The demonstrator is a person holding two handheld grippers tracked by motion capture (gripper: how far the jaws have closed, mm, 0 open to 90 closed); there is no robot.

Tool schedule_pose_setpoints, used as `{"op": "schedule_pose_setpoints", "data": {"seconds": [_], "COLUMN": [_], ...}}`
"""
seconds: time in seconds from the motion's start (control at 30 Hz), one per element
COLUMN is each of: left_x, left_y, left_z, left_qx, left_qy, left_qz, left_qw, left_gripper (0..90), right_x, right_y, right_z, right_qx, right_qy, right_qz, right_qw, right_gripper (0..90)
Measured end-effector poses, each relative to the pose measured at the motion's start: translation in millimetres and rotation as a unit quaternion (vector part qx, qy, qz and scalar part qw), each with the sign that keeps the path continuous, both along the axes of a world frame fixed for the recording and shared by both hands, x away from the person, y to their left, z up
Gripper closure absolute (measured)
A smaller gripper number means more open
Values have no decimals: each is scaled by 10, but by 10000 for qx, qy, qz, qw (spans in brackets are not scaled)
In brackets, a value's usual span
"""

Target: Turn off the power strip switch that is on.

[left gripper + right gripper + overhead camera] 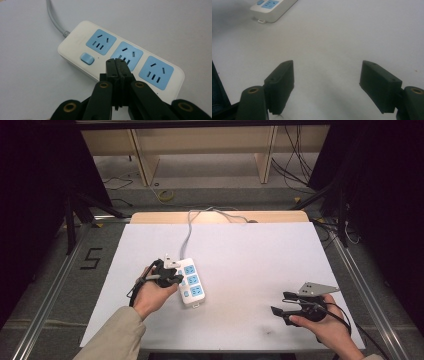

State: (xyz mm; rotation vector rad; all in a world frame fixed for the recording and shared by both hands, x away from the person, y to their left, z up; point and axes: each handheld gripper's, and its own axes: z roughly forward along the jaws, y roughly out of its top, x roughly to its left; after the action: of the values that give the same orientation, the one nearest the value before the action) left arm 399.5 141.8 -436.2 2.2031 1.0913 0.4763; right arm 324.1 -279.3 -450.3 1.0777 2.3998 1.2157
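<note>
White strip (120, 57): we press the blue switch (87, 59) squarely.
Left tongs (116, 60): together, empty.
Right tongs (327, 77): apart, idle.

This looks like a lab or test room set up for recording. A white sheet covers a table (260, 255) framed by aluminium rails (367, 290). Black curtains (35, 195) hang on both sides, loose cables (295, 167) trail over the grey floor, and plain wooden shelving (200, 145) stands behind.
</note>
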Motion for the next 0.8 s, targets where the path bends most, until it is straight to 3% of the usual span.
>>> {"op": "schedule_pose_setpoints", "data": {"seconds": [0.8], "left_x": [102], "left_y": [-90], "left_z": [-42], "left_qx": [215], "left_qy": [191], "left_qz": [-43], "left_qw": [9996], "left_gripper": [900], "right_x": [-3], "right_y": [4], "right_z": [0], "right_qx": [-18], "right_qy": [-9], "right_qz": [21], "right_qw": [10000], "right_gripper": [279]}}
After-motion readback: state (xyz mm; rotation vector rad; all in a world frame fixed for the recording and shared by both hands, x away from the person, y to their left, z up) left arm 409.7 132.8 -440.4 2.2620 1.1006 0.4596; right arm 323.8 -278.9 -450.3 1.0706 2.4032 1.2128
